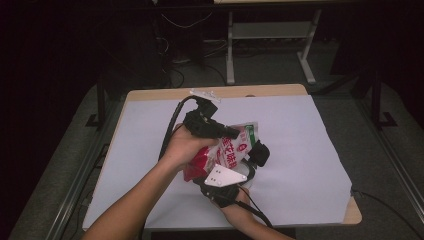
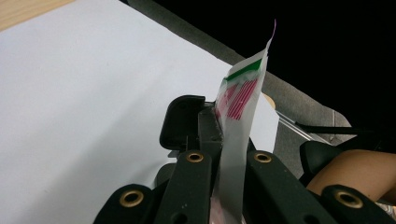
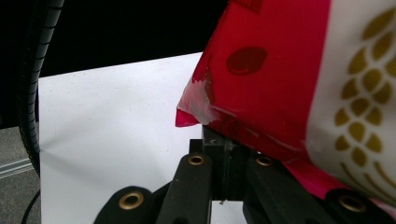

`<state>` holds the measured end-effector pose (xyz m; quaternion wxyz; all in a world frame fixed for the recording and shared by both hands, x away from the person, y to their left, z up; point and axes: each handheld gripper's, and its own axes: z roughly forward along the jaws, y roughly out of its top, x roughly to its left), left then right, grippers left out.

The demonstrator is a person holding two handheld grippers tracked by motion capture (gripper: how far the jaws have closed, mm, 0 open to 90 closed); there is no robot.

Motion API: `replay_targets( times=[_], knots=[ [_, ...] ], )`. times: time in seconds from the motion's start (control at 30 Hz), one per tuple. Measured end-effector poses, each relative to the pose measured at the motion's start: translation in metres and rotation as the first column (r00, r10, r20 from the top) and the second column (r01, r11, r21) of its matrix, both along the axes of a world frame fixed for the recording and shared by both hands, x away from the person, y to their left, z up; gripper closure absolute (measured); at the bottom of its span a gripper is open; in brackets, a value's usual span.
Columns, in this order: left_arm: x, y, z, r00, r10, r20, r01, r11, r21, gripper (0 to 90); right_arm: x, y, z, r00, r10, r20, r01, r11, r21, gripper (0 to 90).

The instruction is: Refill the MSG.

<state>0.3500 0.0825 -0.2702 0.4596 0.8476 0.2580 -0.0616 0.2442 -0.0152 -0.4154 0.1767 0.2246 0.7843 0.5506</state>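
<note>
the left gripper (image 2: 219,135) has its two black jaws pressed together on the flat clear seam at the top of a bag (image 1: 227,150), the seam standing up between them with its green and red print above the tips. the right gripper (image 3: 224,154) is clamped on the opposite end, its jaws pinching the red seam at a bottom corner, where a small crumpled tab of film sticks out to one side. from above, the one bag, red and white with gold grain marks, hangs between the two tools over the middle of the table (image 1: 300,90), lifted off the white sheet (image 1: 300,150) that covers it; each tool sits in one hand, two hands in all, the left hand (image 1: 182,145) on the far side of the bag and the right hand (image 1: 232,202) on the near side. holding both seams at once looks meant to keep the soft bag stretched and steady in the air, since film like this would sag or fold if gripped at one end alone. whether it is being turned, pulled open or only carried cannot be told. one bag, two grippers, one table, one sheet.
</note>
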Motion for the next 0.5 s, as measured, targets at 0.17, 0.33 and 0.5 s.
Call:
replay_targets(
  times=[0.17, 0.33, 0.5],
  knots=[
    [-0.0001, -0.0015, 0.0004, 1.0000, -0.004, 0.000, 0.004, 1.0000, 0.003, 89.9, -0.0002, 0.0000, 0.0002, 1.0000, 0.000, 0.002, 0.000, 1.0000, 0.000, 90.0],
    [-0.0004, -0.0031, 0.0008, 1.0000, -0.006, 0.003, 0.006, 1.0000, 0.005, 89.9, -0.0003, -0.0001, 0.0005, 1.0000, 0.000, 0.002, 0.000, 1.0000, 0.001, 90.0],
    [-0.0005, -0.0040, 0.0012, 1.0000, -0.005, 0.002, 0.005, 1.0000, 0.007, 89.9, -0.0004, -0.0002, 0.0008, 1.0000, -0.001, 0.002, 0.001, 1.0000, 0.002, 90.0]
  ],
)
